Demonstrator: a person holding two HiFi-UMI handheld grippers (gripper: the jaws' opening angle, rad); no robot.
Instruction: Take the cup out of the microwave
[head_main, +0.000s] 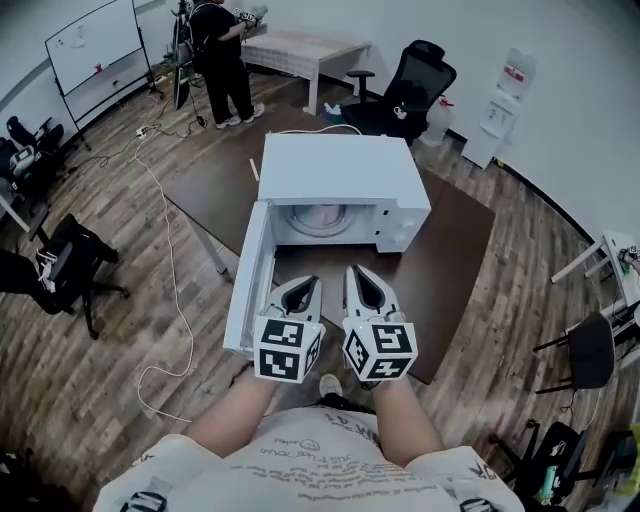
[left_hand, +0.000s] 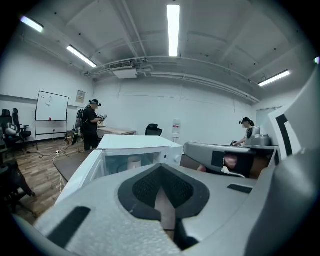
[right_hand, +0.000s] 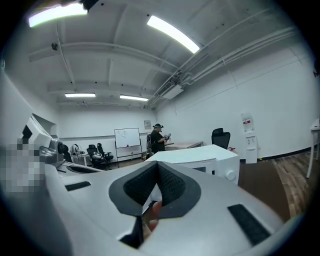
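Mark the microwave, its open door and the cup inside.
microwave (head_main: 335, 170), head view, on its white top panel.
door (head_main: 248, 288), head view, middle of the swung-open panel.
cup (left_hand: 134, 162), left gripper view, on its pale side, inside the microwave.

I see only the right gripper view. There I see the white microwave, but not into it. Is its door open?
Observer: Yes. In the head view the door of the microwave stands wide open, hinged at the left.
Operator: Is the cup inside?
Observer: The left gripper view shows a pale cup standing upright in the cavity.
Operator: How are the jaws of the left tool?
Observer: The left tool has its jaws together, with nothing between them.
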